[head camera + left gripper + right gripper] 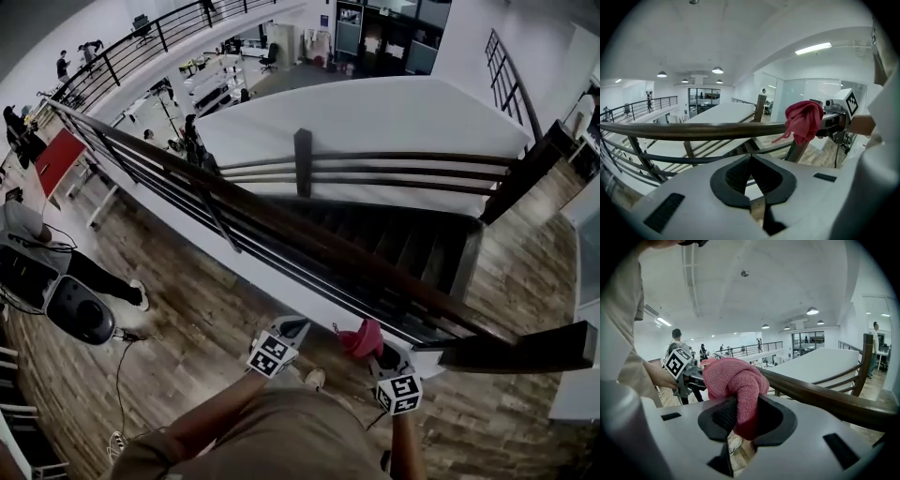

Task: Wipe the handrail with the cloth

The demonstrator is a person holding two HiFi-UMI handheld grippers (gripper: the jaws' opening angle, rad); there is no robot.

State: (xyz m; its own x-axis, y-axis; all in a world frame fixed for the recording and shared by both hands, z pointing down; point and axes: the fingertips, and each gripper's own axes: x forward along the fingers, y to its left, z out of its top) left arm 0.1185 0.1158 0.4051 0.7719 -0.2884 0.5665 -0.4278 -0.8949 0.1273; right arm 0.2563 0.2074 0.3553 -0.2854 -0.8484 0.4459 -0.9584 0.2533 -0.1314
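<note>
A long dark wooden handrail [281, 225] runs diagonally over black railing bars, from the upper left to the lower right of the head view. My right gripper [375, 349] is shut on a bunched pink cloth [361, 338] just in front of the rail's near side. The cloth [733, 385] fills the right gripper view between the jaws, with the handrail [820, 397] behind it to the right. My left gripper [295, 330] is shut and holds nothing, a little left of the cloth [804, 119] and below the handrail [693, 130].
A stairwell [394, 244] drops beyond the rail, with a second railing [375, 173] on its far side. A dark newel post [525, 347] ends the rail at right. A person [56, 258] stands on the wood floor at left, by a round grey device [80, 309].
</note>
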